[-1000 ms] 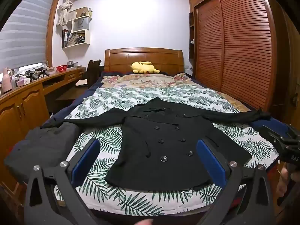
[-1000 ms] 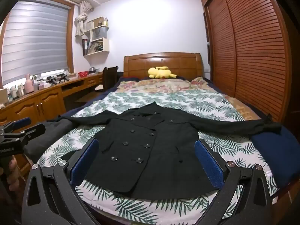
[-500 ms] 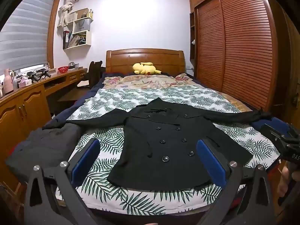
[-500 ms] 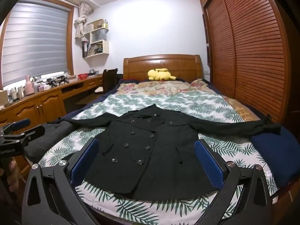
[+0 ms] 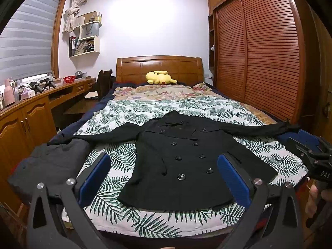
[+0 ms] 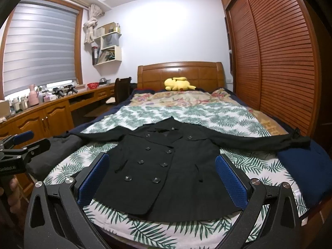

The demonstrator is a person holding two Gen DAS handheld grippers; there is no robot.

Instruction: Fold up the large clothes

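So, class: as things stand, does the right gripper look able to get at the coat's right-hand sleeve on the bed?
Probably yes. The right gripper is open and holds nothing, and the sleeve lies stretched flat on the leaf-print sheet with nothing on top. Its cuff reaches the navy bedding at the bed's edge.

right gripper (image 6: pixel 164 174) is held above the foot of the bed (image 6: pixel 207 114), jaws spread wide, blue pads (image 6: pixel 230 180) clear of the fabric. black coat (image 6: pixel 166 166) lies flat, front up, on the leaf-print sheet (image 6: pixel 145 226), buttoned in two columns, sleeves extended to both sides. right sleeve end rests on a navy folded item (image 6: pixel 307 170). left gripper (image 6: pixel 18 145) enters at the left edge (jaw state not readable). a dark grey garment (image 6: pixel 54 151) lies beside it. yellow plush toy (image 6: pixel 179 84) sits at the headboard.
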